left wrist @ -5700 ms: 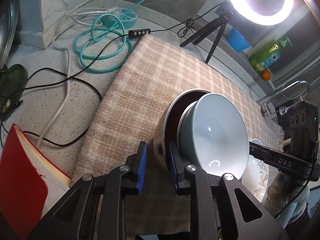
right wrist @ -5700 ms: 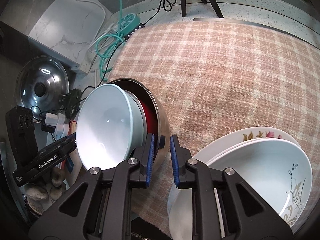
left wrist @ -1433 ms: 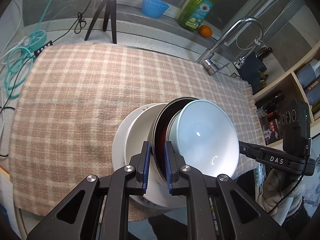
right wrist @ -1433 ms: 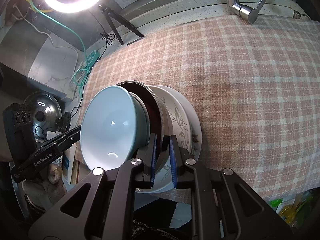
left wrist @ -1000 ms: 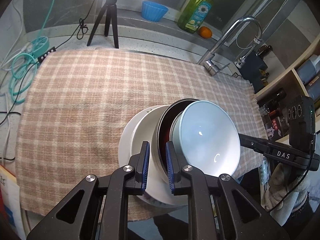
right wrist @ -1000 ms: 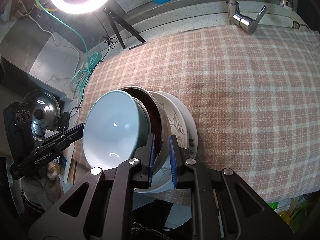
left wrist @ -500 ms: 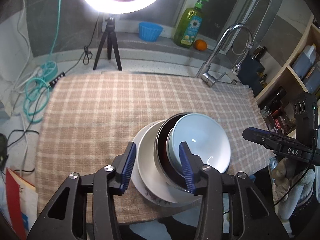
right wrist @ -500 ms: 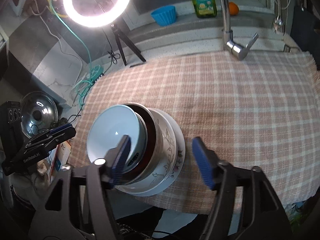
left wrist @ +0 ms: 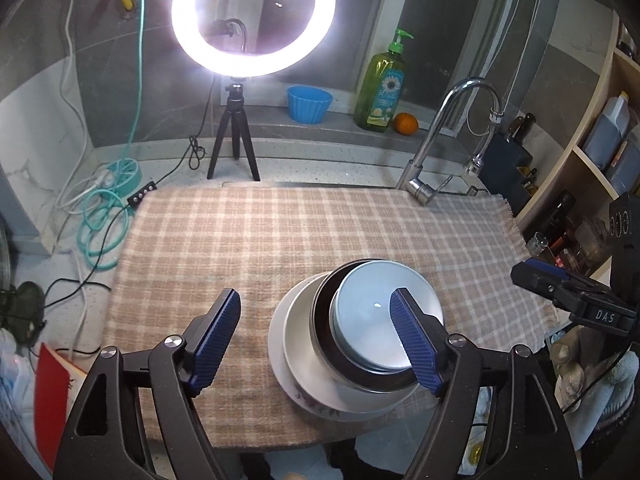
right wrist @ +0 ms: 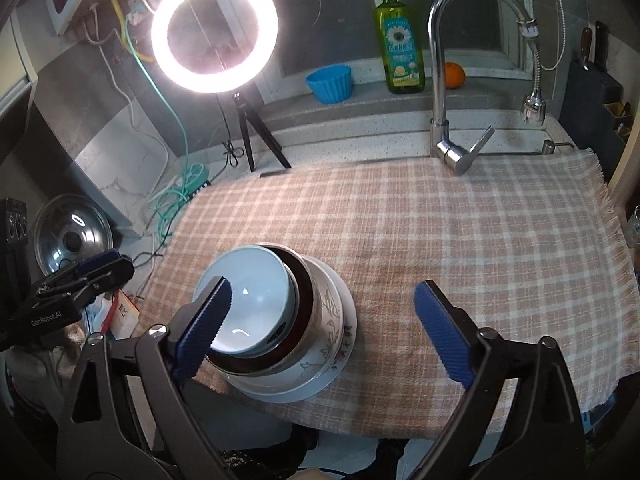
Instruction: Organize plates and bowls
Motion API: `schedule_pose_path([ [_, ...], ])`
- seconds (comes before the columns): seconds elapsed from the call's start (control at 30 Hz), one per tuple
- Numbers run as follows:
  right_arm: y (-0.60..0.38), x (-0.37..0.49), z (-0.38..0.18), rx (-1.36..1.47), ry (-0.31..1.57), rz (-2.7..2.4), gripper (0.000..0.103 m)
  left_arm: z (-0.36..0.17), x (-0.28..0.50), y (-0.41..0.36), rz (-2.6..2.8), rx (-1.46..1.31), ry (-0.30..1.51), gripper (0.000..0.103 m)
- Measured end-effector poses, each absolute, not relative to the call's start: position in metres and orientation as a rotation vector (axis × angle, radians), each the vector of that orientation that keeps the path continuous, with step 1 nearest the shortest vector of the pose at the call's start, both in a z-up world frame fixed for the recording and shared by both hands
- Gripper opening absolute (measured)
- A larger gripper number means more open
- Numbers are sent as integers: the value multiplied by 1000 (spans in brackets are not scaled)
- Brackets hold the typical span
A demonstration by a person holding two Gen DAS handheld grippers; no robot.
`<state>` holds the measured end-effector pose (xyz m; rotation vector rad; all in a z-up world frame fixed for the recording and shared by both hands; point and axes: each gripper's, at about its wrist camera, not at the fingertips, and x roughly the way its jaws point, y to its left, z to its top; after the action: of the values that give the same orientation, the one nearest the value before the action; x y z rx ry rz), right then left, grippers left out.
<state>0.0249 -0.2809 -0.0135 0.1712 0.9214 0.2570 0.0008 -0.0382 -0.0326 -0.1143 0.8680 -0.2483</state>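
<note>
**Bowls nested on the plate, both claws spread wide**

We hold the left gripper (left wrist: 316,336) with its jaws spread wide and nothing between them; the right gripper (right wrist: 324,328) is just as wide and also holds nothing. The pale blue bowl (left wrist: 384,320) sits inside the steel bowl (left wrist: 324,320), which sits in the white flowered bowl (right wrist: 328,320) on the plate (right wrist: 348,340). The stack rests near the front edge of the checked cloth (left wrist: 260,240). Behind the cloth stand the ring light (left wrist: 254,16), the tap (right wrist: 440,80) and the soap bottle (right wrist: 398,40).
</note>
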Motion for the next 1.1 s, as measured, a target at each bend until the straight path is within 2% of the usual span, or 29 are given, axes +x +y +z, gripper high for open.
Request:
schedule_pose_path([
  [1.1,-282,21,-3,144,898,243,97,-22,-7,-45,-251,-108,842,78],
])
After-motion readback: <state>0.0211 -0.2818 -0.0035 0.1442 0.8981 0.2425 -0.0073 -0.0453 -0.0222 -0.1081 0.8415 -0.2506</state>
